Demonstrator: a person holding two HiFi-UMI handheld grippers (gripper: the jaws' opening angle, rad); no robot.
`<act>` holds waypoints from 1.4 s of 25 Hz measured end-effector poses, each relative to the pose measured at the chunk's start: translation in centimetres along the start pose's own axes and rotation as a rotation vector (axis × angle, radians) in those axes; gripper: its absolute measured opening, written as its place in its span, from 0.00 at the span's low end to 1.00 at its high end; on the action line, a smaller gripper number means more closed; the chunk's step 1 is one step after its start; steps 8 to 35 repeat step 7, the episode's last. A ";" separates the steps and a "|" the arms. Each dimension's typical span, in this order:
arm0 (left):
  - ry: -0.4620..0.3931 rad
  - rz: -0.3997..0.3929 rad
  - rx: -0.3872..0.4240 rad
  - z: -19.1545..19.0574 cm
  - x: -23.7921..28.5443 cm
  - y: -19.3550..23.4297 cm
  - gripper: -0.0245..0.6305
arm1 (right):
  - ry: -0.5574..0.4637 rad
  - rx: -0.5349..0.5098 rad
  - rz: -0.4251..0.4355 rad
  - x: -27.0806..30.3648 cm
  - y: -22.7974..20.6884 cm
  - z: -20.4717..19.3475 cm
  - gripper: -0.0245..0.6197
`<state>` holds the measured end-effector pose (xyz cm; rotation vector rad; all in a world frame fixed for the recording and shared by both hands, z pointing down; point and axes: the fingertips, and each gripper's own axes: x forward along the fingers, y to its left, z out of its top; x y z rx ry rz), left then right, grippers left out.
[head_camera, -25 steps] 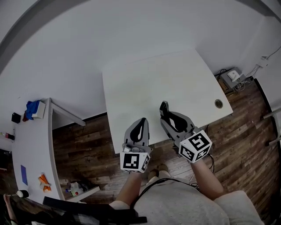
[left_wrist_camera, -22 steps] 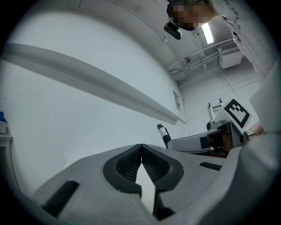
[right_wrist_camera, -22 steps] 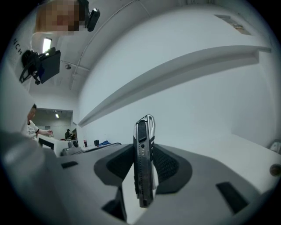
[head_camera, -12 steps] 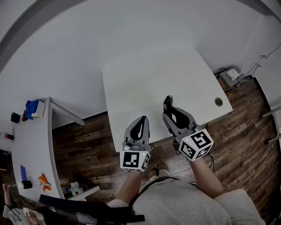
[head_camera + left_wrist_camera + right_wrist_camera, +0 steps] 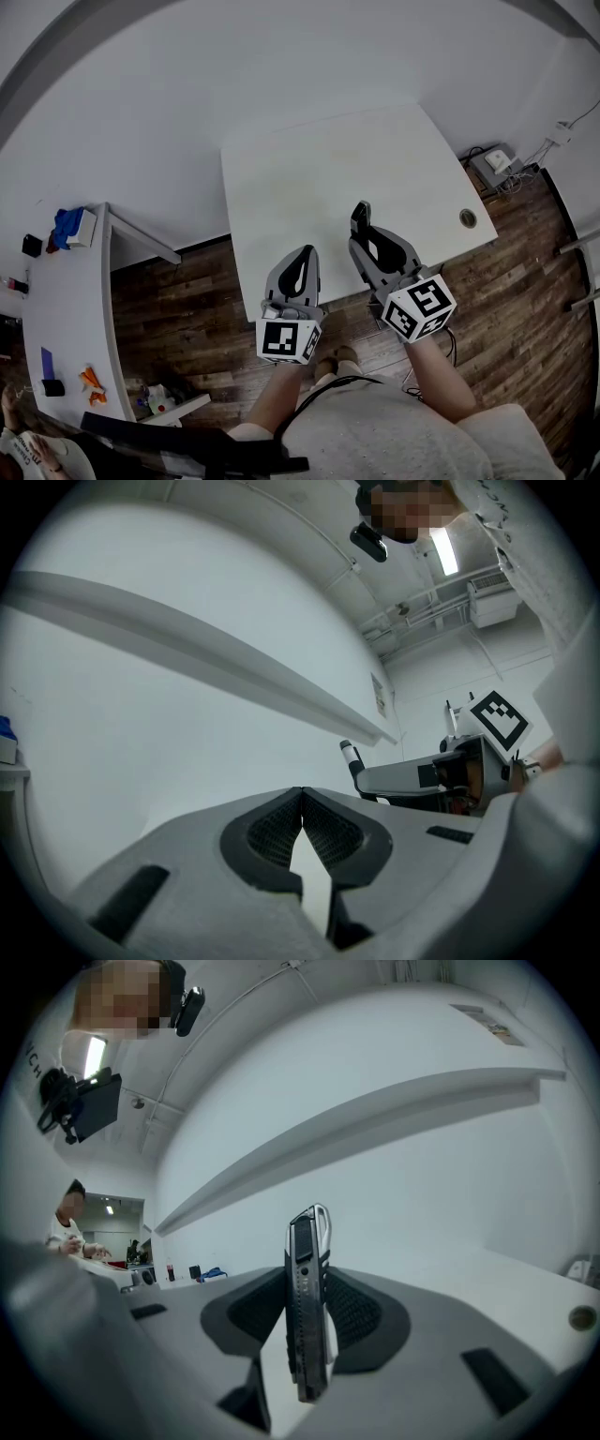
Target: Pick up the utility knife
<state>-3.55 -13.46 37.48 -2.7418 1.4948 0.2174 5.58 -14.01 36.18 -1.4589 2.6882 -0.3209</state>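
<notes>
Both claws hover over the near edge of a bare white table (image 5: 319, 173), with the wood floor (image 5: 187, 300) under their rear ends. The left claw (image 5: 302, 259) is closed tip to tip on nothing. The right claw (image 5: 360, 225) is clamped on the utility knife (image 5: 305, 1302), which stands upright between its pads. Ahead of the tips is a white wall (image 5: 141, 94). Out past the left claw stands a side desk (image 5: 67, 309), its clutter too small to make out. The knife's lower end is hidden between the jaws. Since a second ago the right claw has edged slightly further over the table.
</notes>
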 end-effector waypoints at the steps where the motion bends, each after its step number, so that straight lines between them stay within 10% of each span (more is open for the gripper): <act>1: 0.000 0.001 -0.001 -0.1 -0.1 0.0 0.05 | -0.001 0.001 -0.002 0.0 0.0 0.0 0.25; 35: -0.003 0.013 -0.003 -0.1 -0.6 0.6 0.05 | -0.003 0.000 -0.010 0.0 0.2 -0.1 0.25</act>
